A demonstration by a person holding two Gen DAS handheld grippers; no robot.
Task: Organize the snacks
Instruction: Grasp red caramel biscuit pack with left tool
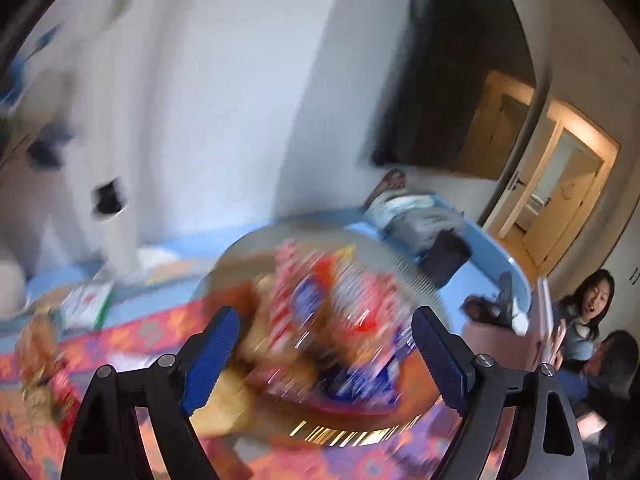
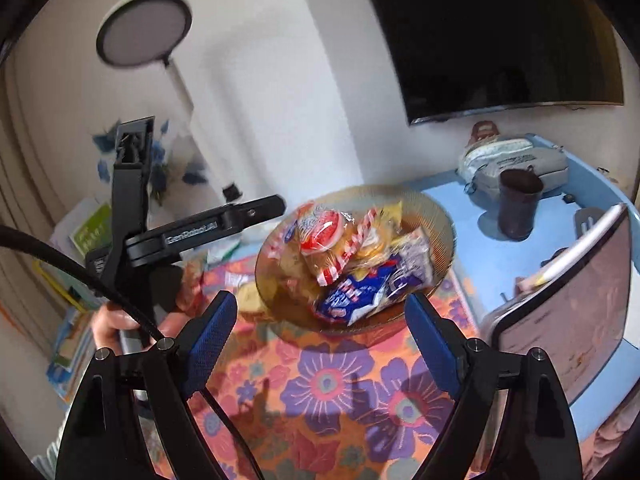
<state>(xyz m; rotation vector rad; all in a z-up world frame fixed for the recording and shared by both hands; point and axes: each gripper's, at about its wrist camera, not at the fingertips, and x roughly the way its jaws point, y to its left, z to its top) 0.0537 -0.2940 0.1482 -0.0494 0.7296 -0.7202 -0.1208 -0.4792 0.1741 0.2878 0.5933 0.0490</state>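
Note:
A ribbed amber glass bowl (image 2: pixel 442 220) stands on a flowered cloth (image 2: pixel 332 384) and holds several snack packets: red-and-white ones (image 2: pixel 324 236) and a blue one (image 2: pixel 356 292). In the left wrist view the bowl (image 1: pixel 400 264) and packets (image 1: pixel 316 312) are blurred, close ahead of my open, empty left gripper (image 1: pixel 326 356). A loose snack (image 1: pixel 40 360) lies on the cloth at the left. My right gripper (image 2: pixel 320 344) is open and empty, just short of the bowl. The left gripper's body (image 2: pixel 180 236) shows left of the bowl.
The blue table (image 2: pixel 472 216) carries a dark cup (image 2: pixel 518 204), a grey pouch (image 2: pixel 516 160) and a laptop (image 2: pixel 568 320) at the right. A TV (image 2: pixel 500 32) hangs on the wall. Books (image 2: pixel 88 232) and a lamp stand (image 2: pixel 180 80) are left. Two people (image 1: pixel 588 320) sit at far right.

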